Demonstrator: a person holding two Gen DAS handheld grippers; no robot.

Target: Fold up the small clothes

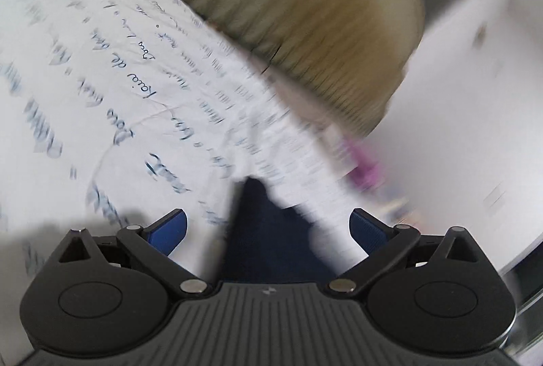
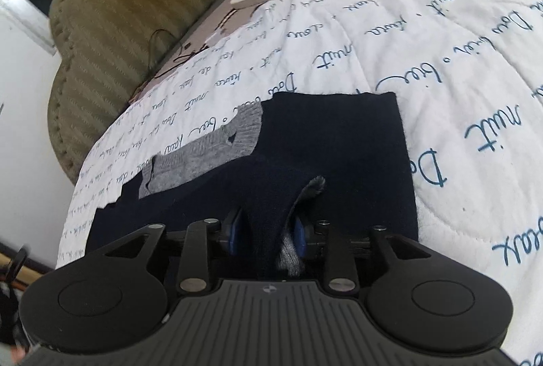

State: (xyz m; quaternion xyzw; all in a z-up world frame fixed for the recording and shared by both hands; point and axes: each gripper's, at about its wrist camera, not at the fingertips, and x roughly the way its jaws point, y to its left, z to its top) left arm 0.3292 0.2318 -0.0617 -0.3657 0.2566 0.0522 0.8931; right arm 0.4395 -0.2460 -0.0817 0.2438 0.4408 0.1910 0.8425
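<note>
2 claws differ: right claw (image 2: 268, 232) pinches the navy sweater (image 2: 339, 145); left claw (image 1: 268, 230) gapes wide, holding nothing.

The left gripper (image 1: 268, 232) has a dark grey ribbed plastic housing with a small white logo at its front centre. Two black rounded side lobes each carry a recessed circular disc. Black linkage arms with triangular cut-outs pivot on silver round-headed pins, and a small silver pin caps each outer arm. Each black finger (image 1: 171, 230) bears a blue ribbed pad.

The right gripper (image 2: 268, 230) is of the same build: grey ribbed housing, white logo, black disc-marked lobes, silver pivot pins and black linkage arms. Its blue pads (image 2: 299, 232) show only partly.
</note>
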